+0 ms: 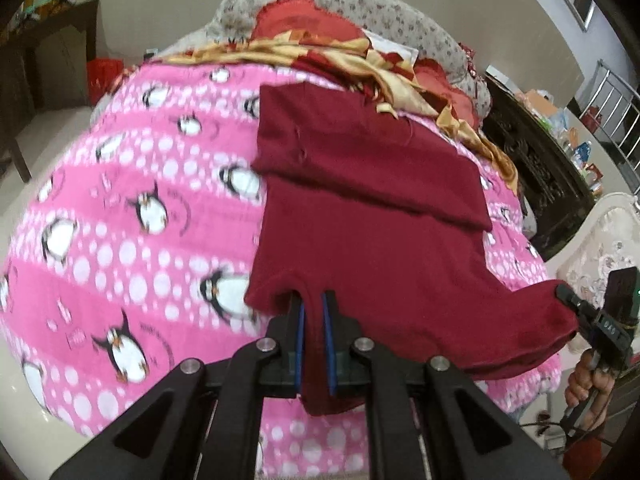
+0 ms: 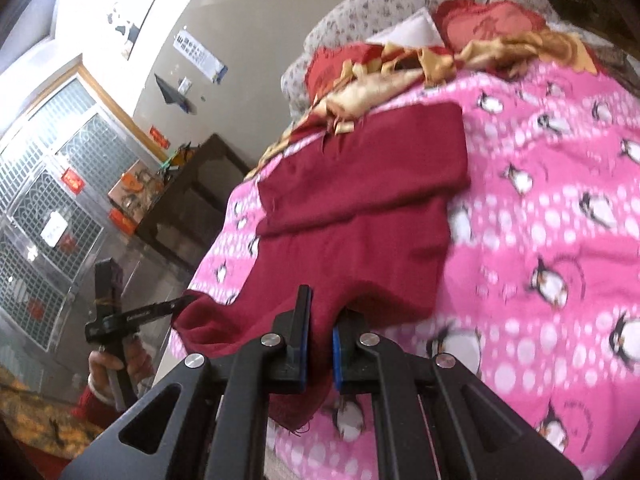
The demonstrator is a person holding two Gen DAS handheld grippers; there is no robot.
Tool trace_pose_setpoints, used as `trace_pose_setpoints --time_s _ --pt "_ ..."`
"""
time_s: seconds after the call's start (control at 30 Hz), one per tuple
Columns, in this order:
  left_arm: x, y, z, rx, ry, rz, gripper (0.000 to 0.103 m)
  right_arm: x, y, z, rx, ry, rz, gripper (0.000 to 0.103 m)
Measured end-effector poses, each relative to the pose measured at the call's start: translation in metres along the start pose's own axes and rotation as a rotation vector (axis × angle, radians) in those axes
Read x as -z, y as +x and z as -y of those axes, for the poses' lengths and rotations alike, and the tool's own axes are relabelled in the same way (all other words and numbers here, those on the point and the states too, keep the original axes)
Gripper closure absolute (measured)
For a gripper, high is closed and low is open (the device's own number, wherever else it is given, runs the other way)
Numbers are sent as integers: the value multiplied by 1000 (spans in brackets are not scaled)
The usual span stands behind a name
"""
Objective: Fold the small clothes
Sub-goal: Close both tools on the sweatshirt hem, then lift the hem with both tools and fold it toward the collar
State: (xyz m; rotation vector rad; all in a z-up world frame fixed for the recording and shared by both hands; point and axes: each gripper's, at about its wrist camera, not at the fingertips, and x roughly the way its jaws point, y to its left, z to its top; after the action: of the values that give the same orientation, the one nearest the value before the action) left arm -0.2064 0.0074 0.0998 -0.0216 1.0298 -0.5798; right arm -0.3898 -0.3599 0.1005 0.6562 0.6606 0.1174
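Observation:
A dark red garment (image 1: 380,240) (image 2: 360,236) lies on a pink penguin blanket (image 1: 140,200) (image 2: 560,220), its far part folded over into a band. Its near edge is lifted off the blanket and hangs between the two grippers. In the left wrist view my left gripper (image 1: 313,300) is shut on the near left corner, cloth pinched between the blue pads (image 1: 300,320). My right gripper (image 2: 325,308) is shut on the near right corner. Each gripper shows in the other's view, the right gripper (image 1: 568,296) and the left gripper (image 2: 180,303), each clamped on its corner.
Crumpled red and gold cloths (image 1: 360,60) (image 2: 420,64) and a grey floral cushion (image 1: 380,8) lie at the blanket's far end. A dark carved cabinet (image 1: 540,180) stands right of the bed and a dark table (image 2: 192,204) on its other side. A person's hand (image 1: 584,384) (image 2: 104,364) holds each handle.

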Motion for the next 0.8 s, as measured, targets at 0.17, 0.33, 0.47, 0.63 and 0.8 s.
trace_pose_setpoints --time_s 0.17,0.33,0.47,0.63,0.8 --pt "-24 7 8 -32 26 37 94 -22 15 1 36 -7 25 68" --pt "-47 17 13 -62 43 70 94 -43 28 4 63 -16 40 68" --pt "-64 22 12 -75 41 88 94 -56 34 7 73 -14 47 68" --pt "-77 28 17 -94 61 104 94 -67 39 12 84 0 57 68" --pt "-89 35 18 -99 63 113 94 -76 42 14 91 -2 64 68"
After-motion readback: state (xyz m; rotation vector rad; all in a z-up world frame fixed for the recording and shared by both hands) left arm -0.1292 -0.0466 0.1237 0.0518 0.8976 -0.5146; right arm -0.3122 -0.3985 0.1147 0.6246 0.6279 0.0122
